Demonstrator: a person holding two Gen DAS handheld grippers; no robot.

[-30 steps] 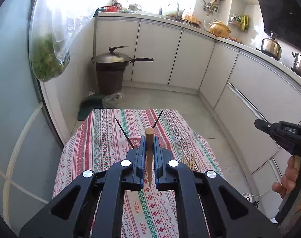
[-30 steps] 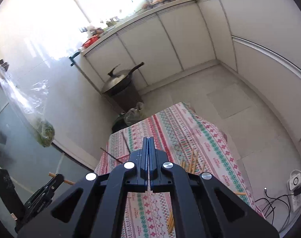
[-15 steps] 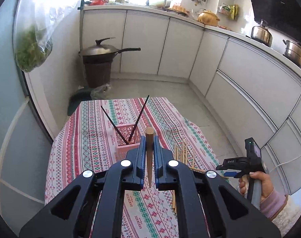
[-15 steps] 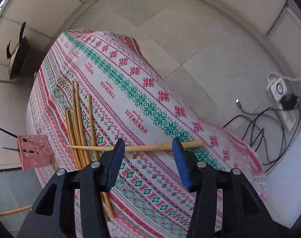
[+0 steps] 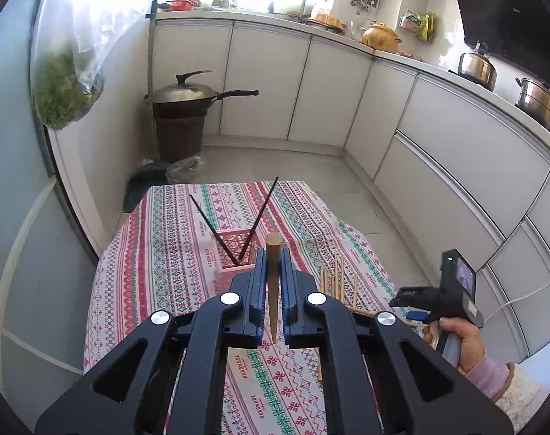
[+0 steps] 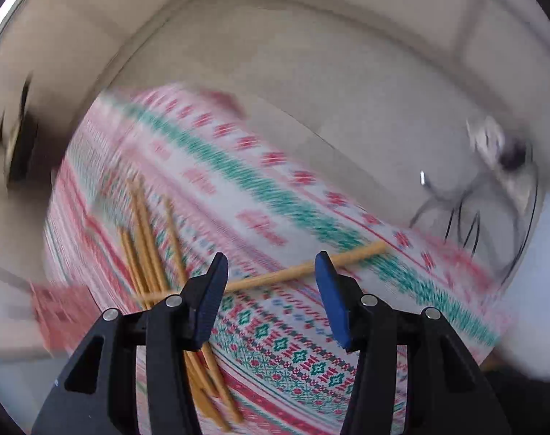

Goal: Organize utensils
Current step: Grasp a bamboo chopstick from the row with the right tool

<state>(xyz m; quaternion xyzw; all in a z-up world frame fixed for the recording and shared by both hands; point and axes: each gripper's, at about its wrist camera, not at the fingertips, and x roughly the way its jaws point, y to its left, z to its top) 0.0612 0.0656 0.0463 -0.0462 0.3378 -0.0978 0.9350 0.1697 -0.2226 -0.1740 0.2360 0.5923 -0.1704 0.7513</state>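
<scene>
- Two hand-held grippers, one in each view, over a table with a red, green and white patterned cloth.
- Left gripper: jaws pressed onto a single wooden chopstick, held nearly upright, blunt end up and pointed end down, just on the near side of the basket.
- Pink basket: lattice-walled, standing on the cloth toward its middle; two black chopsticks stand in it, leaning apart in a V.
- Right gripper: jaws spread wide with nothing between them, hovering over the right edge of the table; the view is motion-blurred.
- Loose chopstick: wooden, lying crosswise on the cloth, beyond the gap between the spread fingers.
- Bundle of wooden chopsticks: lying lengthwise on the cloth, left of the right gripper, their near ends passing under its left finger; the crosswise one overlaps them.
- Right hand: gripping the right gripper's handle, seen at the right of the left view.
</scene>
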